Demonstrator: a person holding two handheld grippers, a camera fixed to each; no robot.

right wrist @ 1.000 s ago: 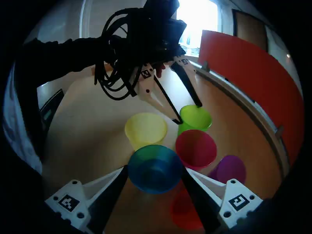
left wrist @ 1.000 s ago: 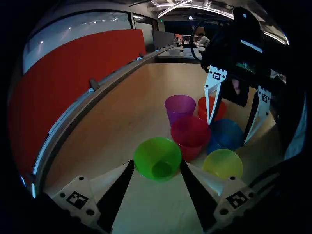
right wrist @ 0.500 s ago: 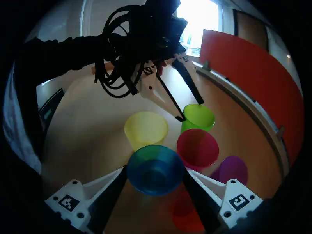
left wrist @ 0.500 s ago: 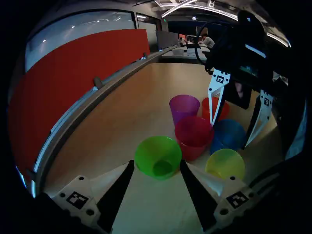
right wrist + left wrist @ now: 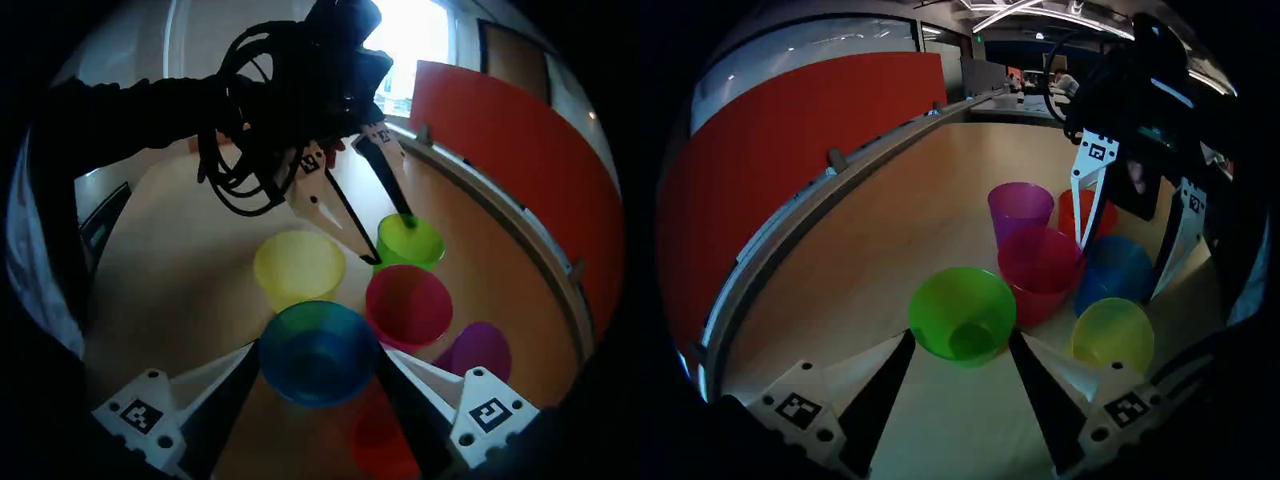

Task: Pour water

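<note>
A green cup sits between the fingers of my left gripper, which is shut on it. In the right gripper view the same green cup hangs just above the wooden table, held by the left gripper. My right gripper is shut on a blue cup. In the left gripper view that blue cup shows with the right gripper around its sides. Whether either cup holds water cannot be told.
Red, purple, orange and yellow cups stand close together on the table. A red partition with a grey rail runs along the table's edge. Black cables hang from the left gripper.
The left gripper has carried the green cup slightly up and away from the yellow cup, levelling it after a tilt. The blue cup stays gripped in the right gripper.
</note>
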